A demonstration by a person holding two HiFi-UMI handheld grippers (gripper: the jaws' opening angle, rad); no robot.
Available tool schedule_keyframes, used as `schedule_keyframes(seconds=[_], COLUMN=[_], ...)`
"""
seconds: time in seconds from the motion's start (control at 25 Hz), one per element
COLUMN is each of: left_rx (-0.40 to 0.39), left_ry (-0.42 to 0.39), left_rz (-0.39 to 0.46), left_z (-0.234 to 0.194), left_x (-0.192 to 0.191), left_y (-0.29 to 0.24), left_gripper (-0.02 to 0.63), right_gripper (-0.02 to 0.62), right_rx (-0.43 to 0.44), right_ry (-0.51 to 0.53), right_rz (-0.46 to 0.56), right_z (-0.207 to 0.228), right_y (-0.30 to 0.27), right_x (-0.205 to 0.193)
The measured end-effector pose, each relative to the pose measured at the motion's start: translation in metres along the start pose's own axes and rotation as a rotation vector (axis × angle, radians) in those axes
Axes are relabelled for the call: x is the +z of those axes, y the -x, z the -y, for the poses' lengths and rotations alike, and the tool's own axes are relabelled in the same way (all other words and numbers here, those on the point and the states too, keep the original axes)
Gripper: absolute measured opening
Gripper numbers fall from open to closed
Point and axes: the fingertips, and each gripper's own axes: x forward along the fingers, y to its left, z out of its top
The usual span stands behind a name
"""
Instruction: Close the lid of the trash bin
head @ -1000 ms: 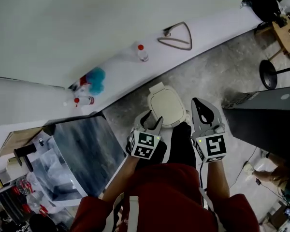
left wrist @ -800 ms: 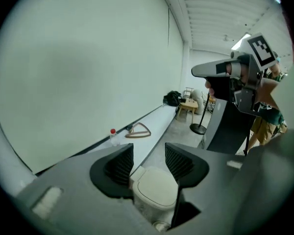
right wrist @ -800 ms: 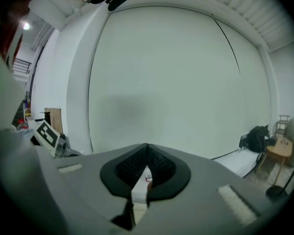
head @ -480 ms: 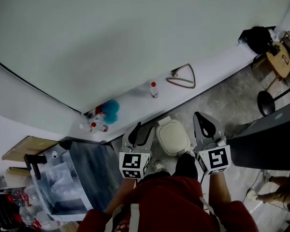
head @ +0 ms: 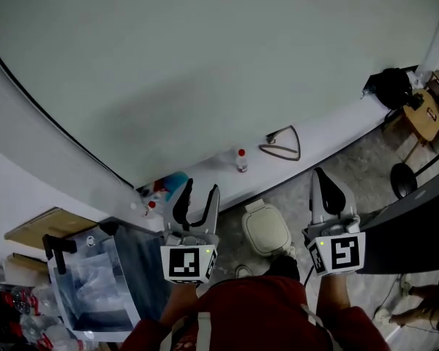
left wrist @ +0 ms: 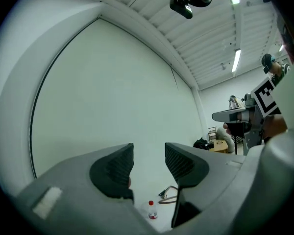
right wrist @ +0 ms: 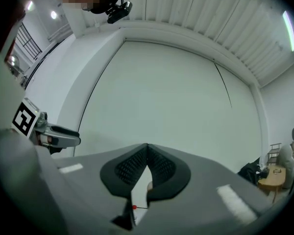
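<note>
A pale white wall fills most of the head view, with a white ledge (head: 336, 134) along its foot and mottled grey concrete floor (head: 373, 159) below. The small trash bin with a cream, rounded plastic lid (head: 265, 229) stands on the floor near the ledge's edge, just ahead of the person's red top. It sits between the 2 grippers but well below them. Its lid seems to lie flat already; whether it is fully seated cannot be told from above. On the ledge are a small clear bottle with a red cap (head: 241, 159) and a triangular wire hanger (head: 281, 145).

The left gripper (head: 200, 196) points up at the wall, its jaws moderately apart with nothing between them. The right gripper (head: 325, 189) points the same way, its jaws pressed together at the tips and holding nothing.

To finish well, 1 gripper should come down over the lid; the closed right one suits. It should press gently near the lid's middle, straight down, so the light bin neither tips nor slides.
</note>
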Motion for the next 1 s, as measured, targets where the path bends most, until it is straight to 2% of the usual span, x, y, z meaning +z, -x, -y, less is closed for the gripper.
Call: schedule_keyframes(seconds=[0.16, 0.36, 0.56, 0.64, 0.68, 0.8, 1.0], left_rx=[0.022, 0.036, 0.065, 0.078, 0.083, 0.090, 0.081], left_ry=[-0.011, -0.022, -0.029, -0.034, -0.035, -0.033, -0.035], left_rz=[0.037, 0.050, 0.033, 0.030, 0.030, 0.030, 0.031], left_z=[-0.006, -0.010, -0.013, -0.015, -0.016, -0.017, -0.012], left_x=[0.022, 0.027, 0.026, 0.025, 0.025, 0.022, 0.022], left_y=[0.003, 0.005, 0.006, 0.006, 0.007, 0.008, 0.006], left_gripper=[0.204, 0.196, 0.146, 0.059, 0.037, 0.001, 0.000], right_gripper=[0.000, 0.000, 0.000, 0.000, 0.000, 0.000, 0.000], right_rx=[0.000, 0.013, 0.022, 0.021, 0.021, 0.023, 0.028], right_ry=[-0.001, -0.003, -0.005, -0.008, -0.008, -0.007, 0.001], right_rz=[0.026, 0.018, 0.006, 0.005, 0.006, 0.006, 0.001], right_z=[-0.003, -0.009, -0.009, -0.008, -0.008, -0.009, -0.007], right_y=[0.000, -0.002, -0.001, -0.001, 0.000, 0.000, 0.002], right_x=[0.011, 0.007, 0.003, 0.002, 0.001, 0.000, -0.002])
